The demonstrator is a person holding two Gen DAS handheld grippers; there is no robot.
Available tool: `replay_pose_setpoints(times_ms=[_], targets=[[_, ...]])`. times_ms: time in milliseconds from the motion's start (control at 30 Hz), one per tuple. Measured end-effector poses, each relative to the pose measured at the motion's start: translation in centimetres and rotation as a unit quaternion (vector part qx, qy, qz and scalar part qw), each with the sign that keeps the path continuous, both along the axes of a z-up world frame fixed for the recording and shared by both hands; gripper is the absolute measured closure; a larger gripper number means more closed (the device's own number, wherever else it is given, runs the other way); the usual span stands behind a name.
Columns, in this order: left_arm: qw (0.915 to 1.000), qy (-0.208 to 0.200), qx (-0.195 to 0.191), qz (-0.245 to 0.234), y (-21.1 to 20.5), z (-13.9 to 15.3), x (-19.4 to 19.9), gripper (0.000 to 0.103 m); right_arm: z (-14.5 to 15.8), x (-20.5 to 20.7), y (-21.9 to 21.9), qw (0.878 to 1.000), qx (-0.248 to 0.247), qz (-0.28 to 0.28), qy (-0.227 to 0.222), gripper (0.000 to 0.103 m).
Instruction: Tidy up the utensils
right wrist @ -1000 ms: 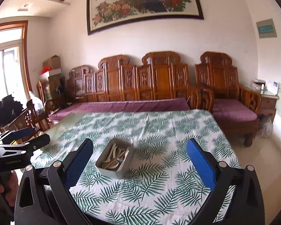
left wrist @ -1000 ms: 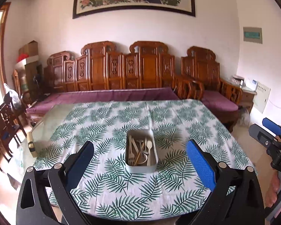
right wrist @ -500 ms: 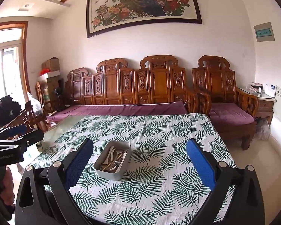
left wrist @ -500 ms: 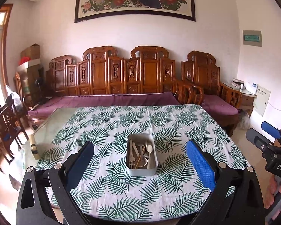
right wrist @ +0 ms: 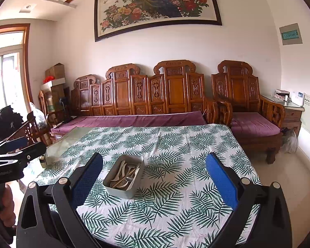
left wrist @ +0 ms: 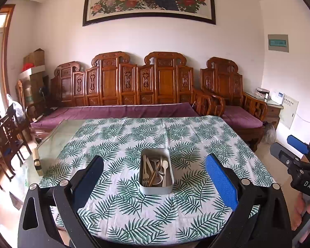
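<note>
A: Start at the jaws. How do they stand?

B: Both spread wide, holding nothing. The left gripper (left wrist: 155, 177) hangs above the near edge of the table (left wrist: 51, 144), its blue pads on either side of the metal tin (left wrist: 156, 189) in that view. The right gripper (right wrist: 155, 177) is just as wide apart, with the tin a little to its left.

A: And the utensils?

B: All in the tin, as far as I can see. The utensils (left wrist: 156, 170) are forks, spoons and a few pale pieces, lying lengthwise but crossing over one another in a loose heap. Nothing lies loose on the leaf-print tablecloth (left wrist: 175, 217).

A: So which step is it?

B: It fits two readings: cutlery gathered into the tin and the job near done, or a jumbled tin waiting to be sorted out. The pictures don't settle it, so I would name no move.

A: Anything in the way?

B: Not much. The cloth around the tin is bare. A small block (left wrist: 36, 162) sits at the left edge on the uncovered glass, well apart from the tin. The carved wooden sofa (left wrist: 134, 86) stands beyond the far side. Each gripper shows at the other's side, held in a hand (left wrist: 305, 210), apart from the tin.
</note>
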State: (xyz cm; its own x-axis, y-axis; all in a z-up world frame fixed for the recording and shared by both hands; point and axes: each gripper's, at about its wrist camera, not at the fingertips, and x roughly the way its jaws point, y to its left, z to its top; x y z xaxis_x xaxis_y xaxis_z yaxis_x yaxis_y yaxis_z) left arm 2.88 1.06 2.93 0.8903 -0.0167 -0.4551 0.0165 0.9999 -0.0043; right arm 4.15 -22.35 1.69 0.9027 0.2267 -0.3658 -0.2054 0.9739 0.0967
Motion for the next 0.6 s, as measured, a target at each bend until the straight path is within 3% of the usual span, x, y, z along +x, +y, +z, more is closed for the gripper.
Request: replay_pose_setpoints(times_ms=[600], targets=[[1.0, -0.003, -0.001, 0.001, 0.04, 0.01, -0.03, 0.008, -0.03, 0.03, 0.05, 1.0, 0.001, 0.0, 0.002, 0.003]])
